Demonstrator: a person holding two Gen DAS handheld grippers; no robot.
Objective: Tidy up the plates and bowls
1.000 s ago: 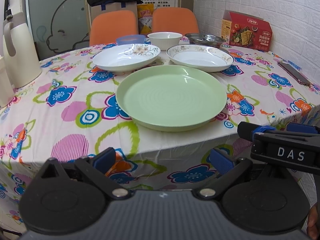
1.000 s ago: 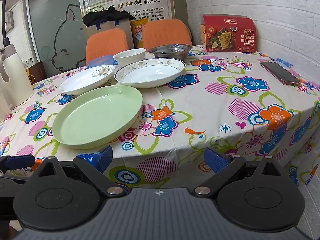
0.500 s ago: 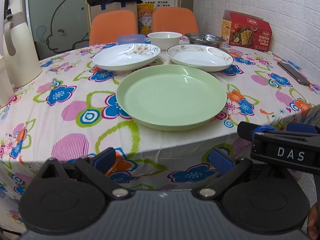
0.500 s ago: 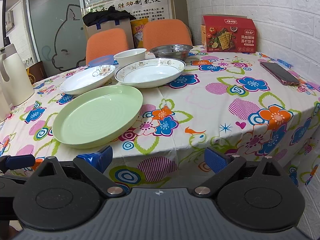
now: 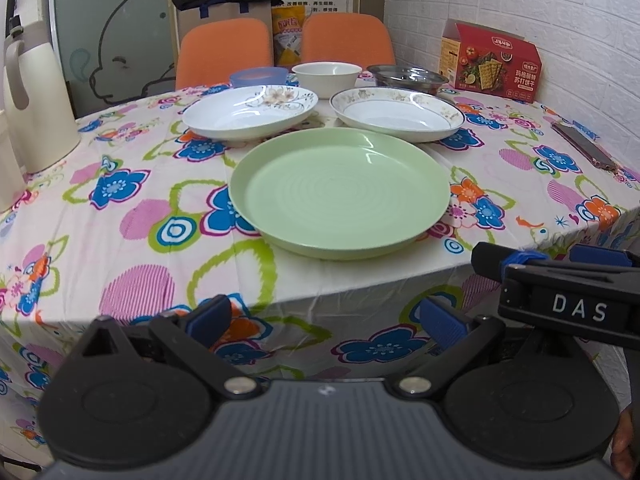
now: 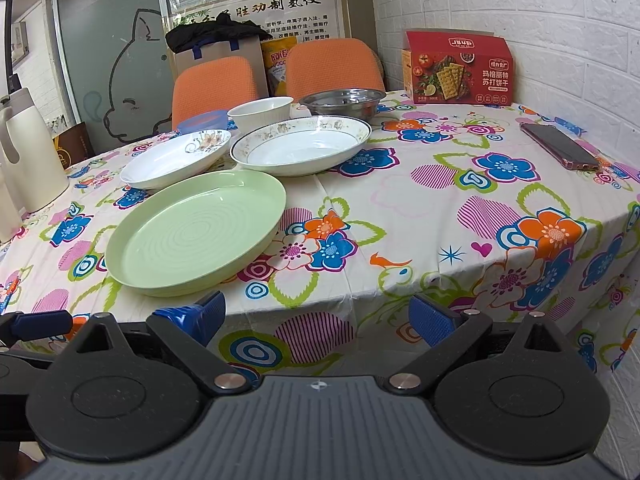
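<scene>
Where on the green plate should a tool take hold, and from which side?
Probably the green plate by its raised rim nearest the table edge, one finger above and one beneath. It lies flat and wide, and that near side is unobstructed; white dishes crowd its far side.

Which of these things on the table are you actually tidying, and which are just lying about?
To tidy: green plate, two white floral plates, white bowl, steel bowl, blue bowl.
Lying about: cracker box, phone, jug.
</scene>
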